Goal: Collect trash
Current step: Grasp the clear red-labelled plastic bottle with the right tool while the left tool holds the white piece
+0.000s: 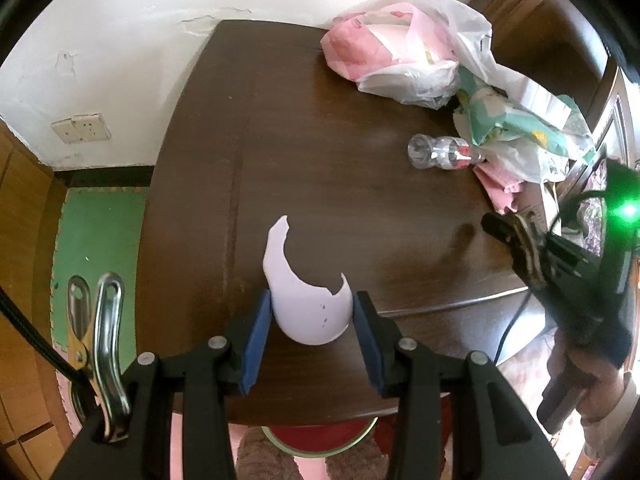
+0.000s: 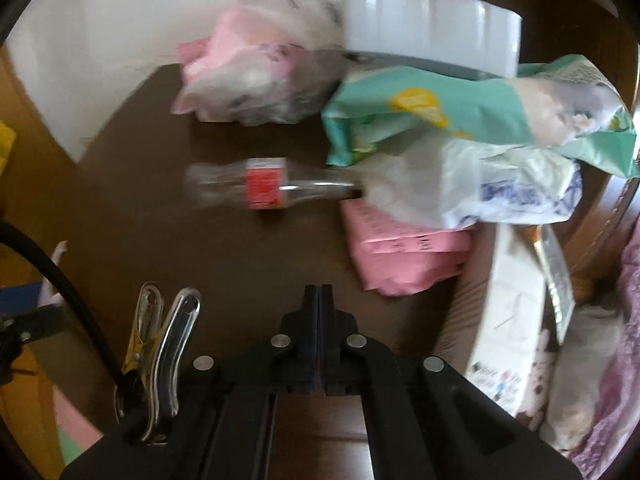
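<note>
Trash lay scattered over a dark wooden table [image 1: 320, 152] set against a white wall [image 1: 120, 32]. A torn white cup fragment [image 1: 308, 304], jagged along its upper edge, sat at the near side of the table, gripped between the blue pads [image 1: 256, 336] of the left gripper [image 1: 310, 332], whose jaws stood partly apart with the fragment pinched from both sides. Farther back, an empty clear plastic bottle [image 2: 264, 186] with a red label lay on its side, its neck tucked against a heap of wrappers. That heap held a pink and white plastic bag [image 1: 400, 48] by the wall, a green packet [image 2: 460, 116] with yellow print, a crumpled white bag [image 2: 500, 188] and a pink folded sheet [image 2: 400, 252]. The right gripper [image 2: 319, 296] hovered over bare wood just short of the pink sheet, its fingers pressed together with nothing between them. A metal clip [image 2: 160, 352] hung beside it. In the left view the right gripper appeared at the table's right edge.
</note>
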Demonstrator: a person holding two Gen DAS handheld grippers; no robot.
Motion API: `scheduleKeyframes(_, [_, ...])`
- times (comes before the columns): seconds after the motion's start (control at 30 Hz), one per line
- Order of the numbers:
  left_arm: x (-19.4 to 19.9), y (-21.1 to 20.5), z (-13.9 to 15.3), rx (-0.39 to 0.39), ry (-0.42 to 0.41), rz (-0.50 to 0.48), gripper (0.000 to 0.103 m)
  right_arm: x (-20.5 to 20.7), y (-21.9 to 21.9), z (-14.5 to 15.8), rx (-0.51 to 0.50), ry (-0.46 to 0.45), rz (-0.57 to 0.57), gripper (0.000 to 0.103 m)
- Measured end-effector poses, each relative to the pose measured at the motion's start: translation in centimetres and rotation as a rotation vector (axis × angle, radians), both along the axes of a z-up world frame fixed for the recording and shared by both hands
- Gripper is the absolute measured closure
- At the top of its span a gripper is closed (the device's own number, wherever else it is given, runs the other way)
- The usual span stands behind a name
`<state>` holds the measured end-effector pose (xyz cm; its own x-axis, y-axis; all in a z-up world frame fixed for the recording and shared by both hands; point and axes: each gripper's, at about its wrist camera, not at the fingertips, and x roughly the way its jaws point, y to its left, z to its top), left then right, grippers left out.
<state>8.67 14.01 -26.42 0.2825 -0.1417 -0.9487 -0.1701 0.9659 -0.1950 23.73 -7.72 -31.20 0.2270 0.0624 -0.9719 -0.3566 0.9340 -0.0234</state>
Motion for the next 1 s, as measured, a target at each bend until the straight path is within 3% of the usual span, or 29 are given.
scheduleKeyframes(0.07, [0.0,0.2,0.1,0.002,-0.002,0.002,0.059,-0.2,0.1,0.6,0.090,0.031,-0.024,0.100])
scheduleKeyframes(0.2, [0.1,0.6,0.1,-0.003,-0.001,0.010,0.059,0.7,0.2,1.2,0.163,0.045,-0.138,0.062])
scheduleKeyframes(0.4, [-0.1,1.3,0.4,-0.005,-0.001,0.000,0.059,2.9,0.7,0.9,0.239,0.065,-0.364,0.049])
scheduleKeyframes(0.73, [-0.5,2.4,0.0,-0.017,0.017,-0.024,0.059,5.5,2.6,-1.2,0.195,0.042,-0.605,0.043])
scheduleKeyframes(0.93, [-0.5,2.8,0.0,-0.031,0.019,-0.032,0.059,6.1,4.6,-2.2,0.094,0.023,-0.579,0.043])
scheduleKeyframes(1.0, [-0.5,3.0,0.1,-0.037,0.018,-0.034,0.059,6.0,4.7,-2.1,0.085,0.027,-0.555,0.052])
